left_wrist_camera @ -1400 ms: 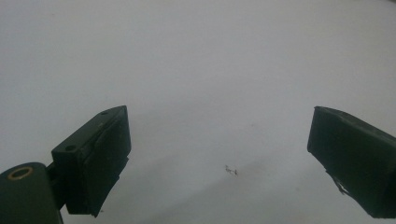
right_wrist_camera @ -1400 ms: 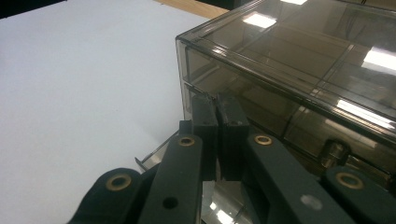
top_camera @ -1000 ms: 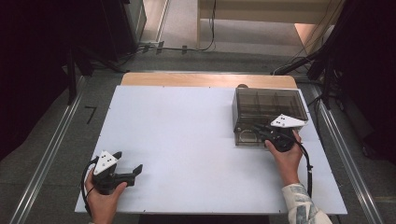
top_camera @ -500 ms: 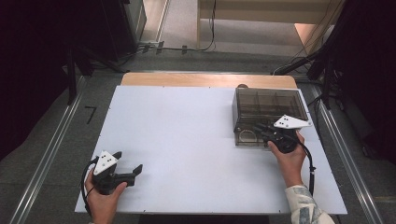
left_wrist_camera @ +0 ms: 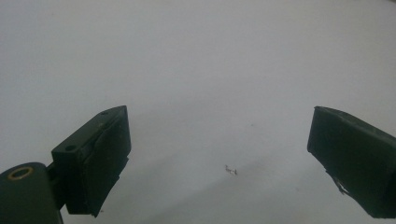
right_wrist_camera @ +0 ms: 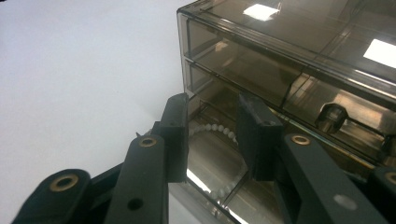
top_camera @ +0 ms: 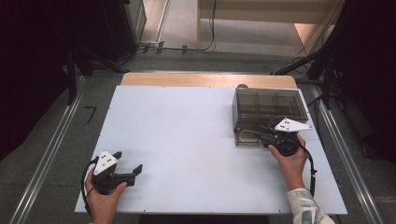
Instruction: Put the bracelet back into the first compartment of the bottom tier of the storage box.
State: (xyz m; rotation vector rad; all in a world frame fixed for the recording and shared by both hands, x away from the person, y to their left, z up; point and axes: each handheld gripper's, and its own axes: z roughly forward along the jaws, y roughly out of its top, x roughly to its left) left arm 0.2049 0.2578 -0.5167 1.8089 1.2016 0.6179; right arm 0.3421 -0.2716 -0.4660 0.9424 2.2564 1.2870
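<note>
Two grippers are recorded at the tabletop (top_camera: 187, 135). A smoked transparent drawer box (top_camera: 268, 109) stands at the far right corner of the tabletop, its front turned toward the person's side. In the right gripper view the lowest drawer (right_wrist_camera: 219, 172) is seen drawn out a short way, and a string of white beads (right_wrist_camera: 212, 128) lies curled inside it. A round knob (right_wrist_camera: 330, 114) is noted on a drawer front further along.

The right gripper (top_camera: 261, 135) is held at the lower front of the box, and its fingers (right_wrist_camera: 175, 135) are parted with a clear gap between them, having just been opening. Nothing is pressed between the pads; they stand over the open drawer, just above the beads, and whether they touch the drawer rim cannot be told.

The left gripper (top_camera: 126, 170) rests near the near left corner, well apart from the box, its fingers (left_wrist_camera: 100, 158) spread wide over bare white surface with nothing held.

Progress is judged as partial: the drawer is opened, and the beads lie within it, free of any grip. Whether the beads are deposited or awaiting removal cannot be settled from this moment. The drawer is left to be closed, if closing is intended.
</note>
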